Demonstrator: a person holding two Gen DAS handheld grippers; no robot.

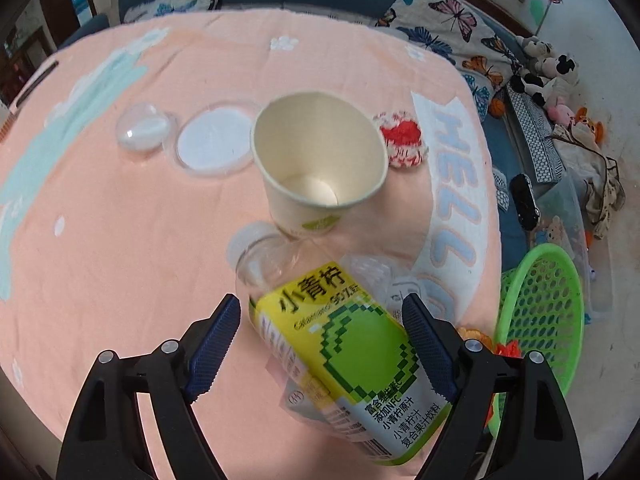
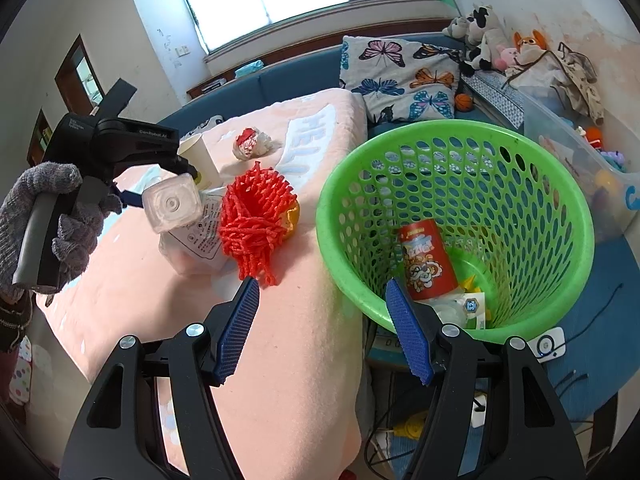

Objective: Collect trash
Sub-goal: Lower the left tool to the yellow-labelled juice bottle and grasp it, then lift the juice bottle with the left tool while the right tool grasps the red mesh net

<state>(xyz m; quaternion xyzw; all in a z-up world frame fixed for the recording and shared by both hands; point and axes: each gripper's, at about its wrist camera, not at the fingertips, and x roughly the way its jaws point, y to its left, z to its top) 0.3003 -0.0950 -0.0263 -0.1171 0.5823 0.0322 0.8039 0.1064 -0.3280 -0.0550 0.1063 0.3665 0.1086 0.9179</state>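
The worktop (image 1: pixel 120 208), draped in a soft peach terry cloth that wrinkles easily, carries the remaining litter; the green perforated plastic basket (image 2: pixel 452 216) stands just off its right edge and already holds a red snack canister (image 2: pixel 428 260) and some wrappers.

The step in hand looks to be lifting the clear square-shouldered juice bottle (image 1: pixel 340 344), with its glossy yellow-green label, and carrying it to that basket. The left claw (image 1: pixel 320 340) straddles the bottle with its ribbed blue pads wide apart; the right-hand pad sits against the label, while the other appears apart from it, so I cannot tell that the grip is firm. Thin plastic will flex and slip, so it should squeeze across the flat faces and keep the bottle level on the way over.

The right claw (image 2: pixel 322 320) hangs open and empty between the worktop's edge and the basket rim.

Smaller pieces wait:
- a smooth paper cup (image 1: pixel 320 164)
- a springy red foam fruit net (image 2: pixel 252 220)
- a crumpled red-and-white wrapper (image 2: pixel 250 142)
- two clear plastic lids (image 1: pixel 212 140)
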